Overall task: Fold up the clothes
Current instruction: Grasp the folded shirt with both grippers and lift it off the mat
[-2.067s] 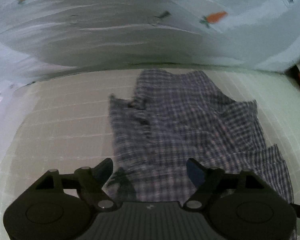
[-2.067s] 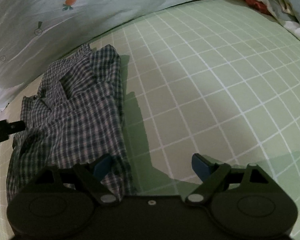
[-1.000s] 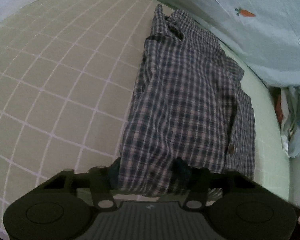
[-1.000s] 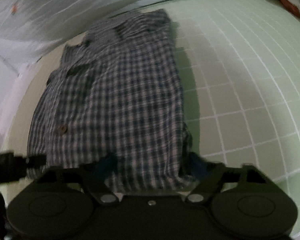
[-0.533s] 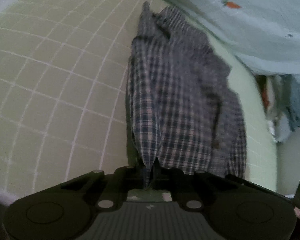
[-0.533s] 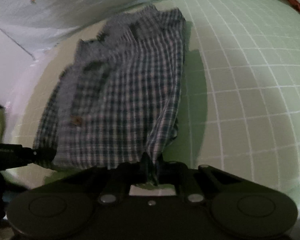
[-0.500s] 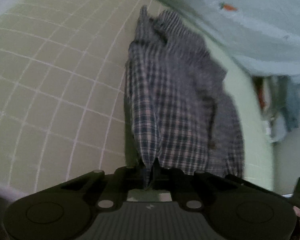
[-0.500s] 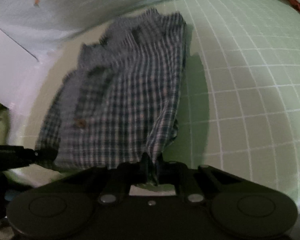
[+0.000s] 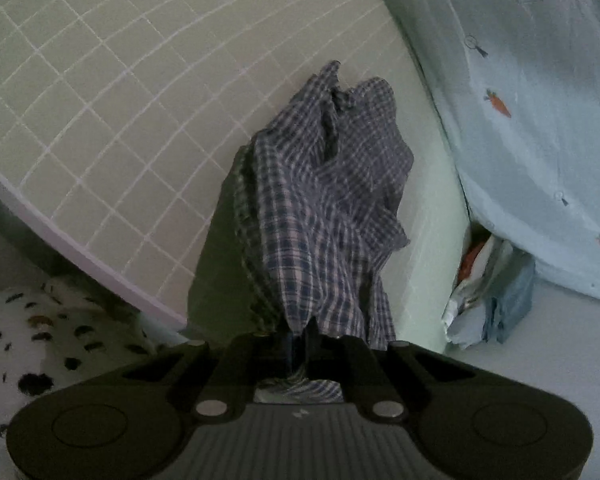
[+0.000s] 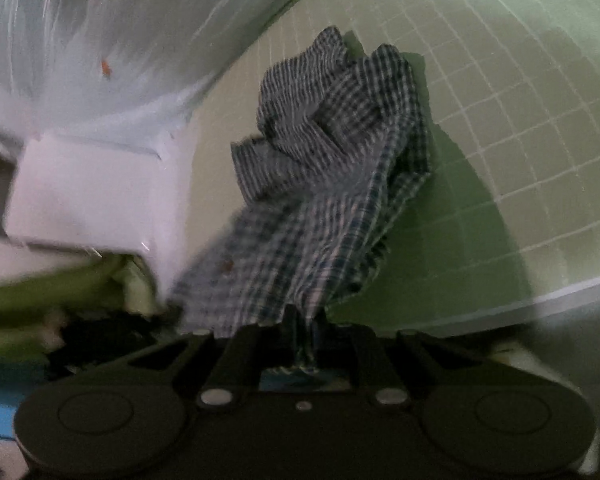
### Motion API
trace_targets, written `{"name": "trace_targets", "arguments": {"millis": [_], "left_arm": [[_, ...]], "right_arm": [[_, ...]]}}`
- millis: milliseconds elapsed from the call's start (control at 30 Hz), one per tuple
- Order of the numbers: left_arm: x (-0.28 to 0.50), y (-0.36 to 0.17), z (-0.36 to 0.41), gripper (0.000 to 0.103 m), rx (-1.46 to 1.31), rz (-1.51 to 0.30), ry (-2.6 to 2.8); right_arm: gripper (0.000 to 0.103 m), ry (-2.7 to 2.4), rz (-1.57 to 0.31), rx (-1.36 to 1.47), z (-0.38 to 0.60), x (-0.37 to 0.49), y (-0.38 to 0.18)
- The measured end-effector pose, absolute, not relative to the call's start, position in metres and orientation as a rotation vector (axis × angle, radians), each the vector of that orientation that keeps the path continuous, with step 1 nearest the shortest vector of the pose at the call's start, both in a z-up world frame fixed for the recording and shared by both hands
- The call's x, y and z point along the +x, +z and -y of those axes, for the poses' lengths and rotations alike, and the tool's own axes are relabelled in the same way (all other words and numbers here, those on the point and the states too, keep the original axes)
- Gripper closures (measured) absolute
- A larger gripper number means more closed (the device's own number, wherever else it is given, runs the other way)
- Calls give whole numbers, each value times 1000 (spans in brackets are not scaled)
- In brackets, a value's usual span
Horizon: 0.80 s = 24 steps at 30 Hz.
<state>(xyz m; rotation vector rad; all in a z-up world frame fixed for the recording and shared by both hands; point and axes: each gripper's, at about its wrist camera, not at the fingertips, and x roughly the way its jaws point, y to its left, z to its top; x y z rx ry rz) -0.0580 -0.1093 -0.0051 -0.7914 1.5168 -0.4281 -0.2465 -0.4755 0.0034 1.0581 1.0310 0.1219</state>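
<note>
A blue and white checked shirt (image 9: 324, 200) hangs bunched from both grippers above the green gridded bed sheet (image 9: 100, 92). My left gripper (image 9: 298, 344) is shut on the shirt's near edge. In the right wrist view the same shirt (image 10: 332, 168) hangs in folds, with its far end near the sheet (image 10: 520, 92). My right gripper (image 10: 304, 332) is shut on another part of that edge. The fingertips are hidden in the cloth.
A pale blue duvet with carrot prints (image 9: 540, 120) lies along the bed's far side, also in the right wrist view (image 10: 100, 40). A pile of clothes (image 9: 492, 292) sits by it. A spotted white cloth (image 9: 32, 332) lies beyond the bed's edge (image 9: 80, 248).
Both grippers closed on the shirt's near edge and then lifted it. The shirt went from lying flat on the sheet to hanging bunched, and both cameras rose and pulled back past the bed's edge.
</note>
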Motion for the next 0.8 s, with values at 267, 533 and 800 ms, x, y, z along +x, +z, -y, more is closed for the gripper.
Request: {"name": "trace_targets", "arguments": {"millis": [267,533,800], "left_arm": [[-28,7,121,98,-847,-1487,-495],[21,17,147,98,-889,-1446,-553],[107,14,197,97,-835,-1380,-574]], "right_arm": [[96,112,-920,1193,491,-244,8],[96,92,-825,1259,513,-211,15],[95,41,-770,1228,547,-129,15]]}}
